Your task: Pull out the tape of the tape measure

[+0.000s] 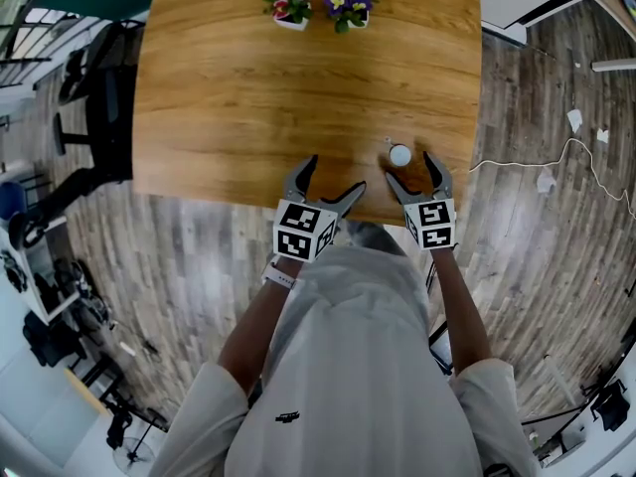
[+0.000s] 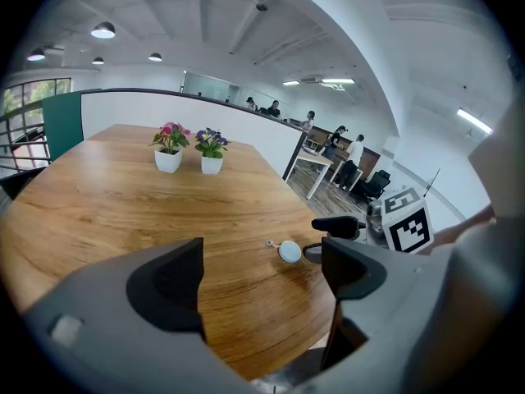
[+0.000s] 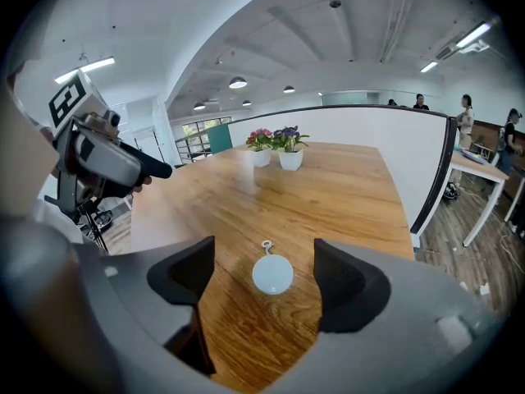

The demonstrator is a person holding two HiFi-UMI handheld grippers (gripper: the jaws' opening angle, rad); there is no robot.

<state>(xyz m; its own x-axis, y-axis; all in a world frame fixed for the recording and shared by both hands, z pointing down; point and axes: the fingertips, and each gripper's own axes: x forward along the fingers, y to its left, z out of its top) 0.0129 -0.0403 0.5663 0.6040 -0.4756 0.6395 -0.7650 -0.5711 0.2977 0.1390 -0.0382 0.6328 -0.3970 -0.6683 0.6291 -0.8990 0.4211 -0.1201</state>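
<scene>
While looking steeply down in the head view, find a broad wooden worktop (image 1: 248,87) above a plank floor (image 1: 189,256), with a person (image 1: 348,366) in a pale shirt at its near edge. Held over that edge, the left gripper (image 1: 335,172), jaws spread wide, with only bare wood between them in the left gripper view. Just beside it to the right, the right gripper (image 1: 409,167), jaws likewise wide apart and clasping nothing, low over the wood. Far across the worktop, near the opposite edge, a pot of pink flowers (image 1: 290,6) and a pot of purple flowers (image 1: 347,6), side by side in white containers. Flat on the wood just ahead of the right gripper, framed between its jaws in the right gripper view but touching neither, a small round white tape measure (image 3: 272,274), apart from the left gripper. On its far side, a little ring-shaped pull tab (image 3: 266,244), close against the case.
</scene>
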